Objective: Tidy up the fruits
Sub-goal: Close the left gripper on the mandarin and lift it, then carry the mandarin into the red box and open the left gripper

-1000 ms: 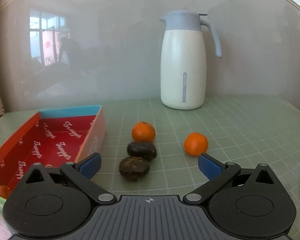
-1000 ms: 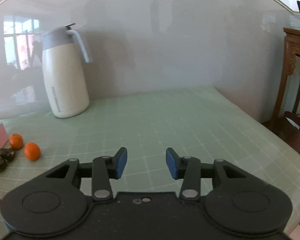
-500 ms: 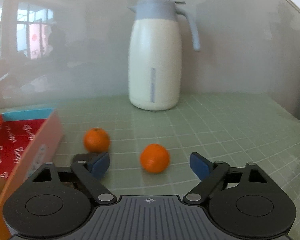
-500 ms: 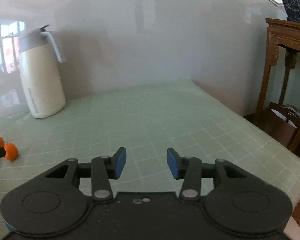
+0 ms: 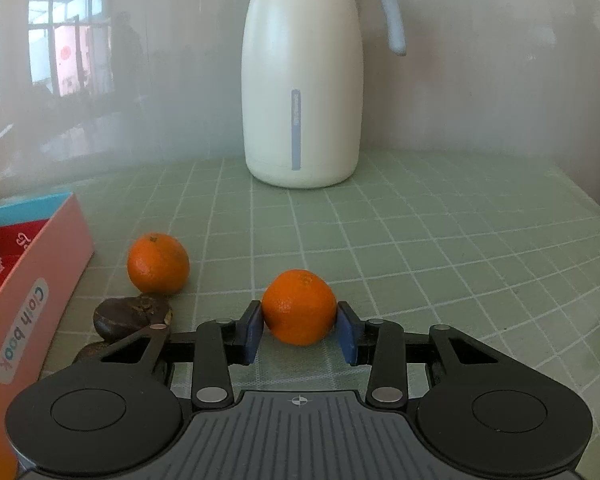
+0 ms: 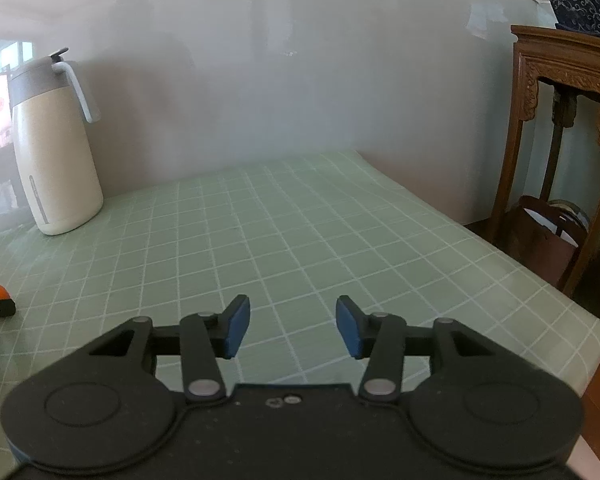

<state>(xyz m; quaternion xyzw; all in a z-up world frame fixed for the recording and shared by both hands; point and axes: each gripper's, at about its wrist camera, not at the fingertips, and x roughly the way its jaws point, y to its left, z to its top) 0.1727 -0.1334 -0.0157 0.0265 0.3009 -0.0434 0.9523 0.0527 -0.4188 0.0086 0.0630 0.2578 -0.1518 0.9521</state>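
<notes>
Closing my left tool (image 5: 299, 327), its jaws having just narrowed, blue pads now touching both sides of an orange (image 5: 299, 306) on the green tabletop (image 5: 440, 248). Second orange (image 5: 158, 263) sits beside the box (image 5: 32, 280). My right tool (image 6: 293, 326) hangs parted, holding nothing.

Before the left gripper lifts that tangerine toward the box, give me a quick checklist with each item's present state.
1. Left gripper shut on the round orange tangerine: ok; jaws have just been closing, blue pads at both its sides.
2. Grip centred: ok.
3. Second orange tangerine and dark brown wrinkled fruit stand apart from the held one: ok.
4. Open pink-walled, red-lined cardboard box reachable at left: ok.
5. Room inside the box: cannot tell, mostly out of view.
6. Right gripper empty, away over the green checked tablecloth: ok.
</notes>
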